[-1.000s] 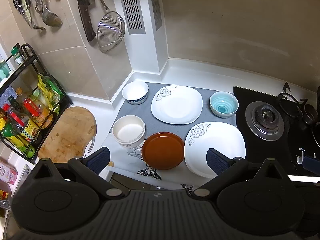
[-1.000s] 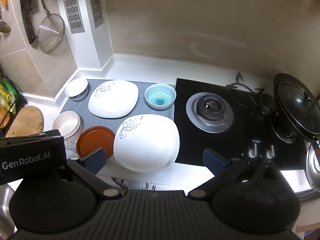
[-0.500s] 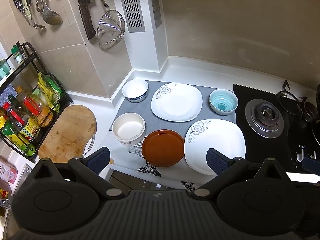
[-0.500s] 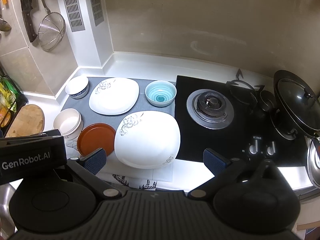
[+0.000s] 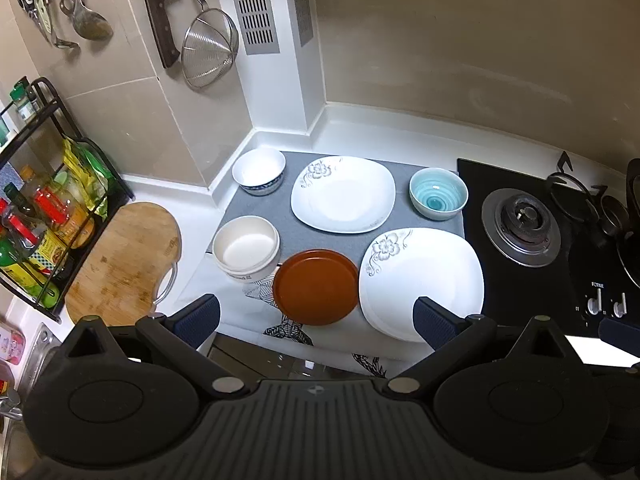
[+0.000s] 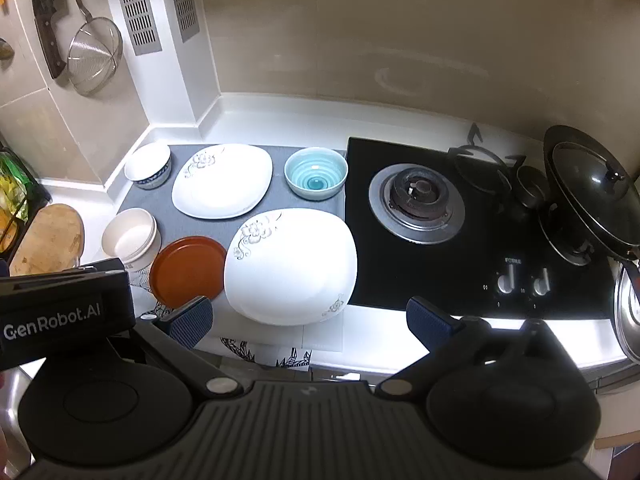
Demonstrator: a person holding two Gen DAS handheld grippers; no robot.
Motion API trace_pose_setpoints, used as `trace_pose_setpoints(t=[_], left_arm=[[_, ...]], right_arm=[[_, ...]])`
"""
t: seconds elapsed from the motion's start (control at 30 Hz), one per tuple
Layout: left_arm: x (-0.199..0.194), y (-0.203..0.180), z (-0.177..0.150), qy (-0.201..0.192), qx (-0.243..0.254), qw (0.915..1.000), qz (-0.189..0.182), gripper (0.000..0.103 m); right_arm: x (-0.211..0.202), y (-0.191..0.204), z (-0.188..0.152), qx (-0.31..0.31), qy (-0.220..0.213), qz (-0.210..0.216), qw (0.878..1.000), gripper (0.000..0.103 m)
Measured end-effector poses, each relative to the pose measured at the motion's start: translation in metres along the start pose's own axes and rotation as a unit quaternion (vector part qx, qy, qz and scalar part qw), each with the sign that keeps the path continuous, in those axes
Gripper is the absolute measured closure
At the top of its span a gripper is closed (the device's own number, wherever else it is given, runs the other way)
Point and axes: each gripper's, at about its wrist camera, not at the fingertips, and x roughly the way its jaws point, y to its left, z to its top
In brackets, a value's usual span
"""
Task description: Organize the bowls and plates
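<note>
On a grey mat (image 5: 288, 232) lie two white square plates with flower prints, one at the back (image 5: 343, 194) (image 6: 222, 180) and one in front (image 5: 422, 280) (image 6: 290, 266). A brown round plate (image 5: 316, 292) (image 6: 187, 270) sits left of the front one. A blue-rimmed white bowl (image 5: 259, 170) (image 6: 148, 165), a cream bowl (image 5: 245, 247) (image 6: 129, 236) and a teal bowl (image 5: 438, 193) (image 6: 316, 178) stand around them. My left gripper (image 5: 316, 318) hovers open above the brown plate's near edge. My right gripper (image 6: 308, 320) hovers open over the front plate's near edge. Neither holds anything.
A gas hob (image 6: 420, 200) with knobs (image 6: 506, 278) lies right of the mat, a lidded black pan (image 6: 592, 192) at far right. A wooden cutting board (image 5: 124, 264) and a bottle rack (image 5: 44, 220) stand left. A cleaver and strainer (image 5: 208, 46) hang on the wall.
Both cameras have drifted slightly, so the dishes sit a little higher in view. No dish has moved and both grippers stay open.
</note>
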Motion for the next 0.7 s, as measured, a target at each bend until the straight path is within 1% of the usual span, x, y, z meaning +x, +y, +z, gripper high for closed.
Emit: trace_pose_setpoints(t=[0.17,0.27,0.3,0.37,0.43,0.5,0.53,0.6,0.67,0.7], left_arm=[[0.013,0.001,-0.005,0.005,-0.007,0.9999,-0.006,0.0],[0.033,0.003,-0.013,0.014,-0.009,0.9998,-0.008,0.0],[0.042,0.004,-0.017,0.011,-0.006,0.9998,-0.016,0.0],[0.06,0.009,-0.025,-0.006,0.004,0.9982,-0.06,0.0],[0.083,0.018,-0.033,-0.002,0.001,0.9929,-0.119,0.0],[0.111,0.027,-0.04,0.017,-0.012,0.9849,-0.172,0.0],[0.125,0.032,-0.043,0.028,-0.017,0.981,-0.192,0.0],[0.154,0.039,-0.046,0.062,-0.019,0.9752,-0.212,0.002],[0.181,0.046,-0.045,0.091,-0.022,0.9631,-0.252,0.005],[0.193,0.048,-0.044,0.102,-0.022,0.9576,-0.268,0.008]], right_arm=[[0.009,0.003,-0.002,0.003,0.008,-0.002,1.0,0.0],[0.026,0.005,-0.008,0.007,0.023,-0.002,1.0,0.0],[0.035,0.006,-0.012,0.007,0.026,-0.001,1.0,0.0],[0.051,0.007,-0.02,0.011,0.026,0.007,1.0,0.0],[0.066,0.005,-0.029,0.015,0.011,0.038,0.999,0.0],[0.084,0.0,-0.038,0.013,-0.005,0.052,0.999,0.0],[0.094,-0.002,-0.042,0.008,-0.008,0.063,0.998,0.0],[0.109,-0.011,-0.048,0.003,-0.014,0.094,0.996,0.0],[0.121,-0.023,-0.051,0.01,-0.026,0.129,0.991,0.0],[0.127,-0.029,-0.051,0.019,-0.031,0.138,0.99,0.0]])
